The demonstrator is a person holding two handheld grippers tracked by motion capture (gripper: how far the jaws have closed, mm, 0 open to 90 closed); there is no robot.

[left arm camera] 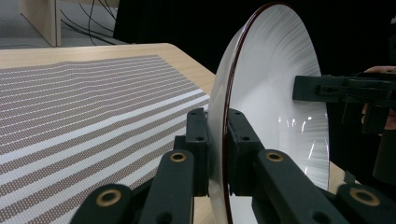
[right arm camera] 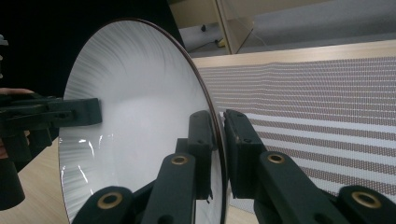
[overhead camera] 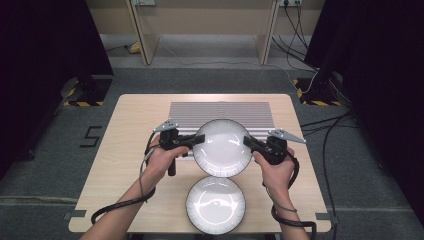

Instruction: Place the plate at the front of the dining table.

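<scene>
The left gripper [overhead camera: 194, 142] and the right gripper [overhead camera: 248, 142] each pinch an opposite edge of a white plate [overhead camera: 222, 147], holding it between them in the high view. Beneath and toward the person from both grippers, a second plate [overhead camera: 216, 205] lies flat on the bench [overhead camera: 110, 170]. Beyond the grippers lies a striped mat [overhead camera: 220, 111], which the held plate partly overlaps from this angle.

In the left gripper view, the jaws stand closed on the rim of the plate [left arm camera: 275, 93], one jaw on each face, with the dark edge line running up between them. Across the plate, the right gripper [left arm camera: 301, 88] bites the far rim. The mat [left arm camera: 84, 116] spreads to the left of the jaws.

In the right gripper view it is the mirror case: the jaws clamp the plate [right arm camera: 135, 107] at its near rim, the left gripper [right arm camera: 95, 112] holds the far rim, and the mat [right arm camera: 327, 107] lies to the right.

The step in hand looks like carrying the plate with both grippers (probably to or from the mat; which way I cannot tell). The next move calls for both hands travelling together, level, so the rim does not slip or twist.
</scene>
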